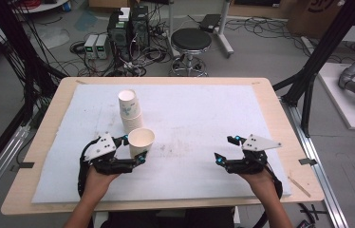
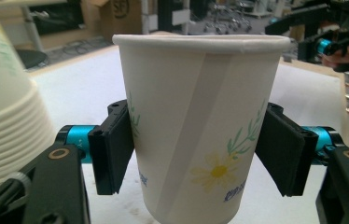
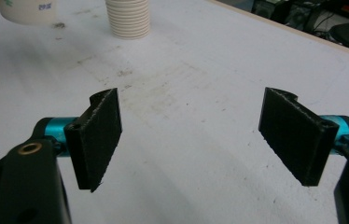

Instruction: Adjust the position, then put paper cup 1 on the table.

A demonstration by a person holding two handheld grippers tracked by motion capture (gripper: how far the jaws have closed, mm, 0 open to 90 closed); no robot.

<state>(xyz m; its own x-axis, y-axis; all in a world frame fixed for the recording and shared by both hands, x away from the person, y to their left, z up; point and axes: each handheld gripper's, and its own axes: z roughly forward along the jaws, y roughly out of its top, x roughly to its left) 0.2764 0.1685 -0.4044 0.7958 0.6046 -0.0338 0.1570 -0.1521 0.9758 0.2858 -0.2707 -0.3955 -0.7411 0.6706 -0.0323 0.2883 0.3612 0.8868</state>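
While a single white flower-printed paper cup is clamped upright in the left gripper just beside the stack of white paper cups, setting-down is judged next; the right gripper, jaws apart, is held empty.

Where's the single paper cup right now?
In the high view, the single paper cup sits left of centre on the white mat, between the left claw's jaws, just in front of the cup stack.
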